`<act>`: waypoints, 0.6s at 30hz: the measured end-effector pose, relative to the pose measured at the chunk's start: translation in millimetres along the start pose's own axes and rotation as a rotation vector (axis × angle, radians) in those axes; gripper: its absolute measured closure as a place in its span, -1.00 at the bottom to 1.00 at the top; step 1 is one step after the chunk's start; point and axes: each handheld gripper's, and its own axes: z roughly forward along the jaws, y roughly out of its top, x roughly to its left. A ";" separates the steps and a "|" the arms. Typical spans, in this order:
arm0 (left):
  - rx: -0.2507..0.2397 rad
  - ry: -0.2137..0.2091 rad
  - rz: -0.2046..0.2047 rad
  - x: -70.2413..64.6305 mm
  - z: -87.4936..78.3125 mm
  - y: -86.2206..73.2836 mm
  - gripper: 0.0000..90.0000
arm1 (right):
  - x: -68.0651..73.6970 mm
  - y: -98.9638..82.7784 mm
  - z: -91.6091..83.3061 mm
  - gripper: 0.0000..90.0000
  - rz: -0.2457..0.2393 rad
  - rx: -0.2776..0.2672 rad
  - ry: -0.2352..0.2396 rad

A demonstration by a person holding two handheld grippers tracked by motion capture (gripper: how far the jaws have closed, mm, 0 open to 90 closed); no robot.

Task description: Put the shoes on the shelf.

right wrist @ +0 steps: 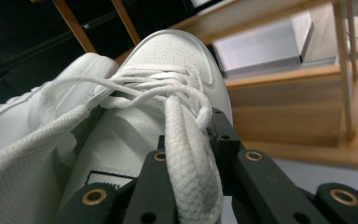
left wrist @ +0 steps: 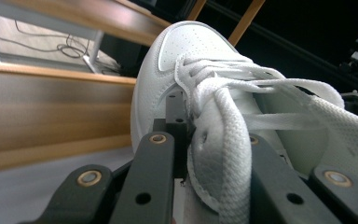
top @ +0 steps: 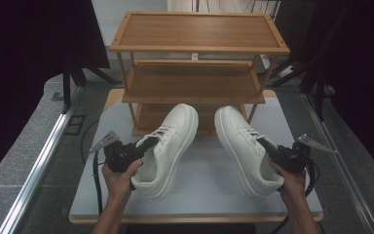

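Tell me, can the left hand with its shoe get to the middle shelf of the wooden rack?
Probably yes: left tool grips the left shoe, toe toward the middle shelf, which looks bare.

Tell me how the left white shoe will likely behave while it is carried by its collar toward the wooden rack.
The left shoe hangs tilted from the left gripper, clamped at one side of its collar, so it may swing or twist. Its thick sole looks stiff, so the body should keep its shape. The loose laces will probably dangle and could snag on the rack.

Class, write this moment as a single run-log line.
left gripper: shut on left shoe | right gripper: shut on right shoe | wooden rack: ahead
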 end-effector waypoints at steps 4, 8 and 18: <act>-0.023 -0.009 -0.009 -1.5 -0.6 7.1 0.84 | 7.9 8.5 1.6 0.84 -0.003 -0.025 0.018; -0.044 -0.015 -0.018 -1.7 -1.3 11.4 0.84 | 10.7 15.6 4.1 0.84 0.001 -0.045 0.022; -0.058 -0.021 -0.030 0.3 3.5 24.7 0.84 | 18.1 31.2 11.6 0.84 0.020 -0.082 0.037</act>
